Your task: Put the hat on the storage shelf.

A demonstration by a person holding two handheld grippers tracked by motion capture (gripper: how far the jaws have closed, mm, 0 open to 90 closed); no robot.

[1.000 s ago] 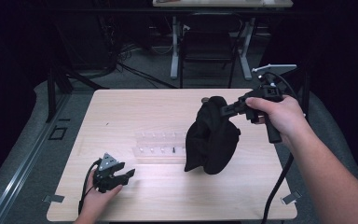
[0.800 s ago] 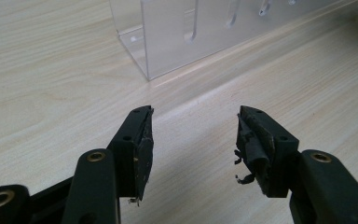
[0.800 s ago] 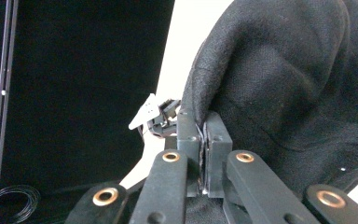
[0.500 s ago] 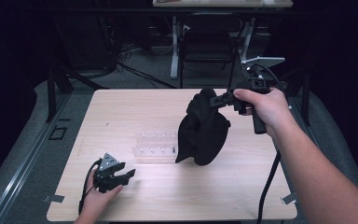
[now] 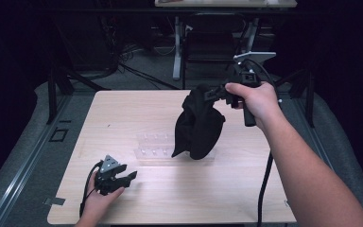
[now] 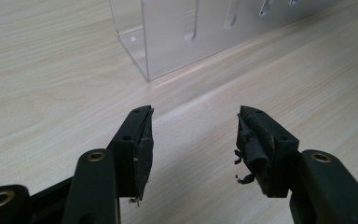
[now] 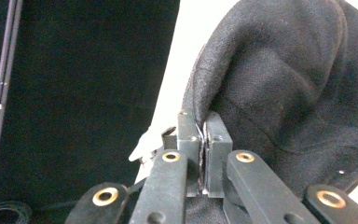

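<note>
A black cloth hangs in the air over the middle of the table, its lower end just above the clear plastic rack. My right gripper is shut on the cloth's top edge, held by a hand at the right. In the right gripper view the jaws pinch a fold of the black cloth at my right gripper. My left gripper rests low at the table's front left, open and holding nothing. In the left gripper view my left gripper points at bare wood, with the clear rack ahead.
The wooden table has bare room at its left and front. Behind it stand a chair and table legs on a dark floor with cables. The right forearm crosses the table's right side.
My right gripper has carried the black cloth leftward and slightly up, over the clear rack. My left gripper has stayed put.
</note>
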